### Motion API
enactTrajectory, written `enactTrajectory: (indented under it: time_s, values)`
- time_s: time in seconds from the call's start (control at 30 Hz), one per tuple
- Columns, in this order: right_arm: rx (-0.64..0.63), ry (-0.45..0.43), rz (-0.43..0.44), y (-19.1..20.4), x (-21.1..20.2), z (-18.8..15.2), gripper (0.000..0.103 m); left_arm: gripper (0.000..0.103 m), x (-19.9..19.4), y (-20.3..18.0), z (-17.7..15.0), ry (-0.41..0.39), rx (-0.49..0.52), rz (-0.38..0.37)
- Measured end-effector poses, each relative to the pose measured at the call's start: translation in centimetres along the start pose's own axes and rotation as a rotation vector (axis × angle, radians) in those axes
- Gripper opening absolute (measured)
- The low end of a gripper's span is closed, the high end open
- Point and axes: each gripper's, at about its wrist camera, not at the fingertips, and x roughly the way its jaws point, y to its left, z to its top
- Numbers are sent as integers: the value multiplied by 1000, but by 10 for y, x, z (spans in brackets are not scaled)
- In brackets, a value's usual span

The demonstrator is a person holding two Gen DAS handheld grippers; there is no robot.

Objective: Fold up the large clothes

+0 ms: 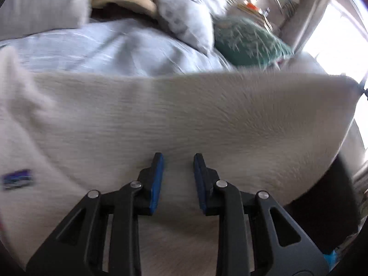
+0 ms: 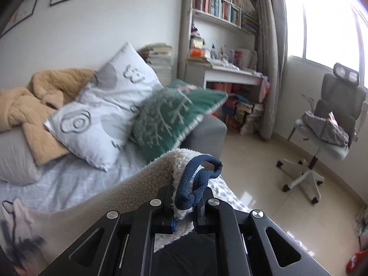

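Left hand-held gripper (image 1: 178, 161) sits partly spread over the cream fleece (image 1: 184, 115), pads gripping nothing; the fleece's top edge stretches across the bed (image 1: 103, 48). Right hand-held gripper (image 2: 184, 207) is pinching the fleece's navy-trimmed corner (image 2: 195, 179), with open floor (image 2: 264, 172) on its right.

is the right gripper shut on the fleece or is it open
Shut on it. In the right wrist view the right gripper pinches the cream fleece at its navy-trimmed edge, lifted above the bed.

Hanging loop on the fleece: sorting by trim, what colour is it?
Navy blue; the hanging loop shows best in the right wrist view, above the right gripper.
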Motion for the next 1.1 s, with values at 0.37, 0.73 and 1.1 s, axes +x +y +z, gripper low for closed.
enactTrajectory:
  time_s: [0.37,0.73,1.1]
  values:
    - [-131,-114,214,129,-104,54,9,55,-10,1,2,55,-29,68]
    - [-242,-71,482,281,-200,61,10,77,-153,50,-32,76,26,156]
    - [-378,132,687,451,-218,-8,12,81,-275,172,-56,21,-162,214]
